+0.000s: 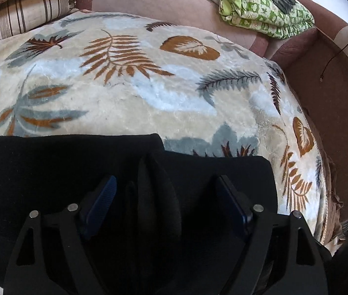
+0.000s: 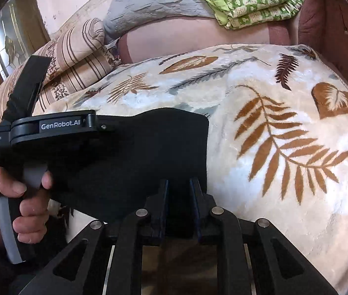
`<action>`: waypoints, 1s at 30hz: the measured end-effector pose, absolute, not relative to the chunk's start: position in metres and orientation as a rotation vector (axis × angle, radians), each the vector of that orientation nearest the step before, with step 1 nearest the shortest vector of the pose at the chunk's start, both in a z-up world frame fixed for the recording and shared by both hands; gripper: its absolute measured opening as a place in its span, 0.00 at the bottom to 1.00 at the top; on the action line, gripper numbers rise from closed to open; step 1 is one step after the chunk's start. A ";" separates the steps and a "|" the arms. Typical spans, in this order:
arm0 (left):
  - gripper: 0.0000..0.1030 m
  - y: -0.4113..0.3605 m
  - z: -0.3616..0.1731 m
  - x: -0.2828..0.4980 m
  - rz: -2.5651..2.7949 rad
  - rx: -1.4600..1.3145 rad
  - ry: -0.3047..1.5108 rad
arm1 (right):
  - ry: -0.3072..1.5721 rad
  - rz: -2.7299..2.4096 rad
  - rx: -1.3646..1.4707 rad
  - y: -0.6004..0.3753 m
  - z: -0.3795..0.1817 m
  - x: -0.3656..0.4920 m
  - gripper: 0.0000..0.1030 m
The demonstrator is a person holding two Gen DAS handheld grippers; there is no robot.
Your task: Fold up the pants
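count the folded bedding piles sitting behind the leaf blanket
2: a green patterned pile at the far right with something dark on top, and a beige striped pile at the far left. More may lie outside the views.

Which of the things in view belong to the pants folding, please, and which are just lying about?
In the job:
black pants
left gripper
right gripper
leaf-print blanket under the pants

Lying about:
green checked bedding
striped pillow
grey cover
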State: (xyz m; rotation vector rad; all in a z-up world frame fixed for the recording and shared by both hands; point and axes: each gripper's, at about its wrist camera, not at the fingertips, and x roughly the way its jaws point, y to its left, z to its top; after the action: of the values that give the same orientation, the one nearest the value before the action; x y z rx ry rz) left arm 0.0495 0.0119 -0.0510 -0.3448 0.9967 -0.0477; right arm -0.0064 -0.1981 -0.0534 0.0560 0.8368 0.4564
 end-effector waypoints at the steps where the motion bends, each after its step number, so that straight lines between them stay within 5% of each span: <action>1: 0.80 0.015 -0.049 0.047 -0.055 -0.366 0.989 | 0.850 0.457 0.061 -0.200 -0.052 -0.007 0.17; 7: 0.80 0.014 -0.029 0.012 -0.128 -0.452 0.862 | 0.814 0.457 0.110 -0.214 -0.029 0.011 0.16; 15: 0.81 -0.022 -0.048 0.003 -0.097 -0.301 0.956 | 0.924 0.617 -0.055 -0.171 -0.051 0.079 0.16; 22: 0.94 -0.026 -0.053 0.006 -0.127 -0.284 0.962 | 0.927 0.628 -0.032 -0.169 -0.058 0.080 0.17; 30: 0.96 -0.011 -0.036 -0.003 -0.157 -0.368 0.921 | 0.826 0.621 0.010 -0.179 -0.033 0.069 0.17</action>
State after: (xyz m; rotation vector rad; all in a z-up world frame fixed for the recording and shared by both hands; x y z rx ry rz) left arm -0.0026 -0.0111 -0.0365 -0.3679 0.9208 -0.1572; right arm 0.0688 -0.1794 -0.0332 0.0104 0.8260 0.6212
